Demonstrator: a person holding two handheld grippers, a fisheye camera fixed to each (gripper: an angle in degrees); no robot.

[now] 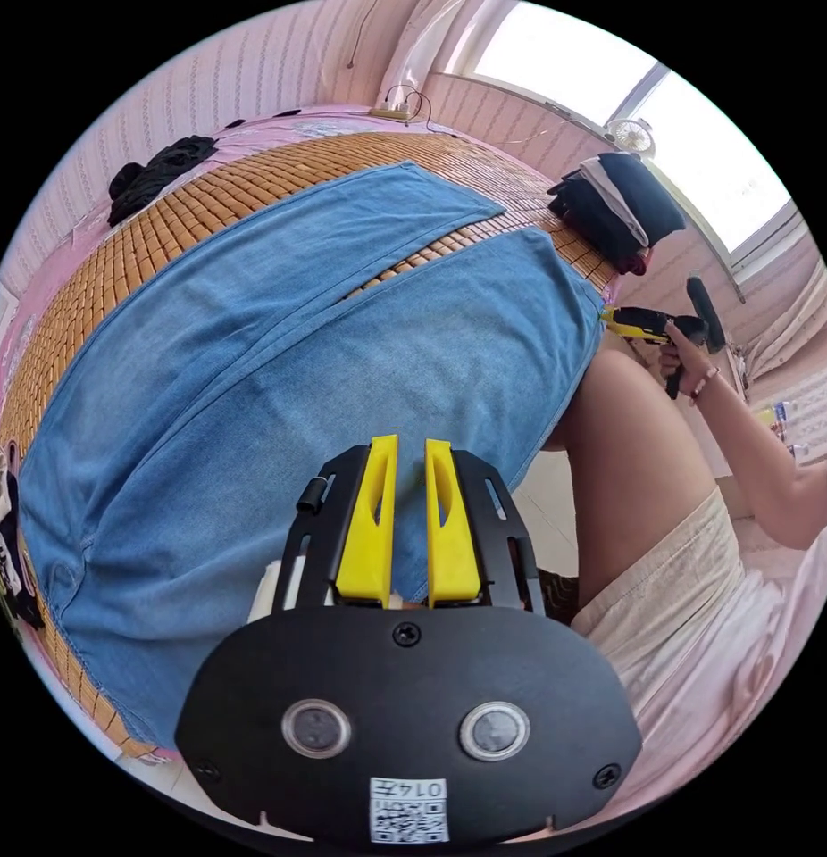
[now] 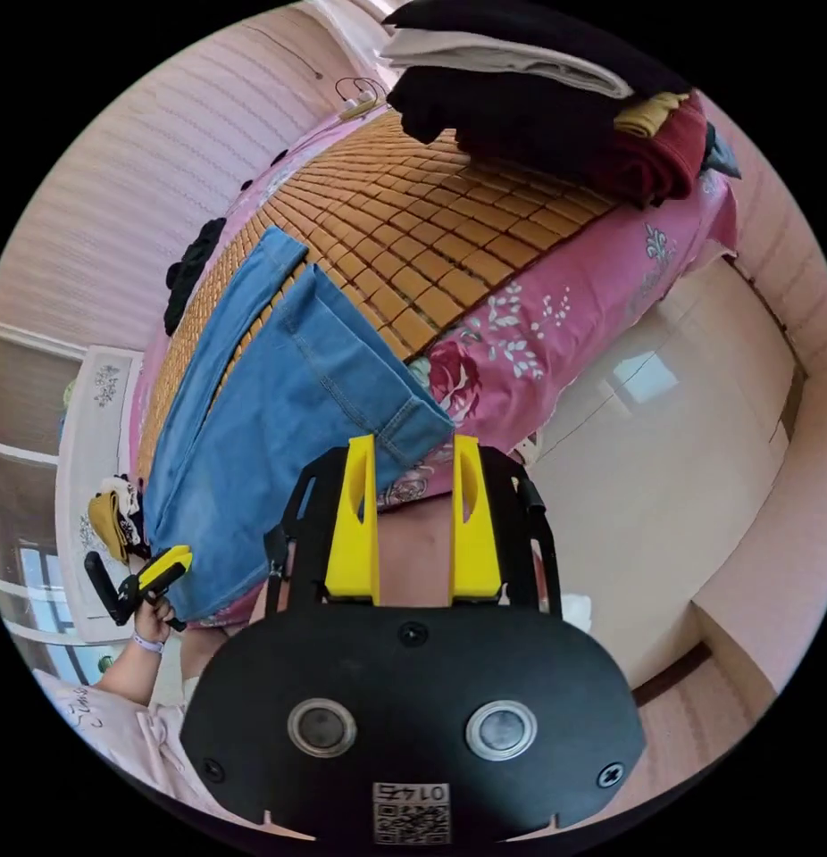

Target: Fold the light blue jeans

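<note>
Left tool (image 1: 411,527) hovered over the jeans (image 1: 279,375) near one edge, its yellow jaws nearly together with a thin gap and no cloth between them, so released rather than grasping; the right tool (image 2: 413,527) hung off the bed's edge just past the leg hems, jaws spread wide with nothing in them. Neither held the denim, and that looked like the main risk: the hem end already overhung the mattress edge onto the pink floral sheet (image 2: 556,330), so a one-sided pull could drag the garment off towards the floor (image 2: 699,402). A pinch taking only the top layer would likely leave the lower layer behind and skew the fold. The bamboo mat (image 2: 431,259) seemed slick, so the cloth might slide instead of creasing. The jeans lay flat on that mat, light blue, soft and washed-looking, the two legs side by side with a narrow slit of mat showing between them, seams and stitched hems plain to see. A stack of folded clothes (image 2: 538,98) sat near the hems and could be nudged by a wide sweep.
</note>
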